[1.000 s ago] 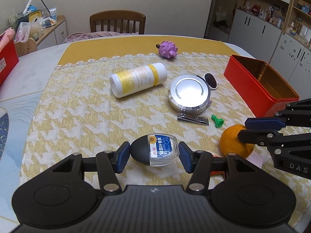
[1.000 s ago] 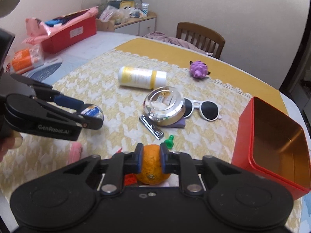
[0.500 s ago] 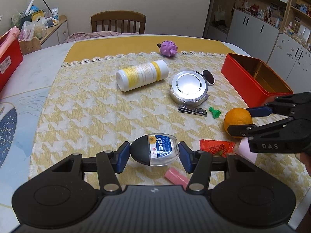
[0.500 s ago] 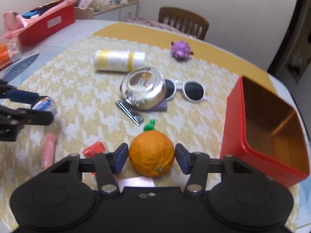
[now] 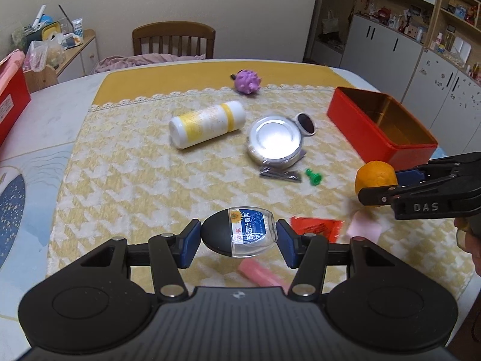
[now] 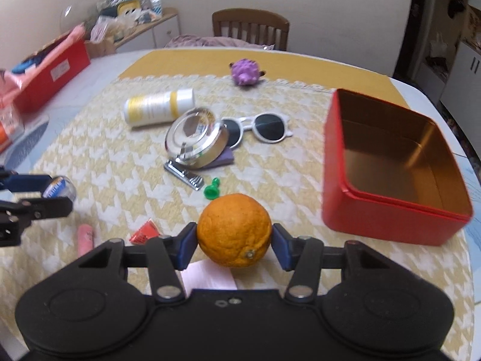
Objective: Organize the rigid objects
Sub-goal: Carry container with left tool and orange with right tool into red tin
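1. Your left gripper (image 5: 238, 238) has its fingers closed on the capsule (image 5: 238, 234), bottom centre.
2. Your right gripper (image 6: 234, 242) has its fingers clamping the orange (image 6: 234, 230), lower centre, left of the red tin (image 6: 387, 219).

On the bench (image 6: 99, 162), the bottle (image 6: 159, 107) lies behind the round tin (image 6: 195, 138), sunglasses (image 6: 264, 124) to its right, nail clipper (image 6: 183, 176) in front. The open box (image 6: 387, 165) stands far right, the spiky toy (image 6: 245, 73) at the back.
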{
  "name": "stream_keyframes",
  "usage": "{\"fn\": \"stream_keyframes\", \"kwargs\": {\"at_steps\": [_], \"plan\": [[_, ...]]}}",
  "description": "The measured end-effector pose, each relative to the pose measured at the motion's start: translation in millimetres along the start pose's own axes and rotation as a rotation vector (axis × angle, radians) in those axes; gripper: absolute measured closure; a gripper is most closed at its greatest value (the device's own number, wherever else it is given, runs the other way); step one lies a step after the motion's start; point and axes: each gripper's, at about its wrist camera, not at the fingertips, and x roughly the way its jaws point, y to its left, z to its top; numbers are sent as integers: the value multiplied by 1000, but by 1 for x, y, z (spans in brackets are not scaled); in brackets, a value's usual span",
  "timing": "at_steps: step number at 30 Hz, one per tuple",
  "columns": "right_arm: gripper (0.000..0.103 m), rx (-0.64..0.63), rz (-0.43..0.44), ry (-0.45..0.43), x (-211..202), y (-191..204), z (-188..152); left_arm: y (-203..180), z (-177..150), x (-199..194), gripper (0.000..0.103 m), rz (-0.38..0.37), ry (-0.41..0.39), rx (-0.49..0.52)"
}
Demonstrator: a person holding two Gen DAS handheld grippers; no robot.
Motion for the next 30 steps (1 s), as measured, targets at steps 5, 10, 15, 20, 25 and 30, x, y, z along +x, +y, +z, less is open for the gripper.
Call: {"fn": "stream_keyframes", "kwargs": {"at_steps": [5,10,15,20,25,30], "plan": [[51,-20,-1,-49,-34,-14,11,-20,21,-6,49,-32,-28,27],[51,-35,-31,-107,-58,-43,26,-54,49,-1,49,-80,-76,89],[51,-10,-56,-125,-61,-88,37,-94,77,24,49,-114,-76,101],[51,-16,-55,-123,-52,-125,40,-138,105,50,49,-125,-82,132],[51,-63,-48,-106,-32,-154,48,-176,133,83,49,-122,-69,144],[51,-140,-37,-74,-7,-177,54,-205,158,125,49,-114,-19,152]]}}
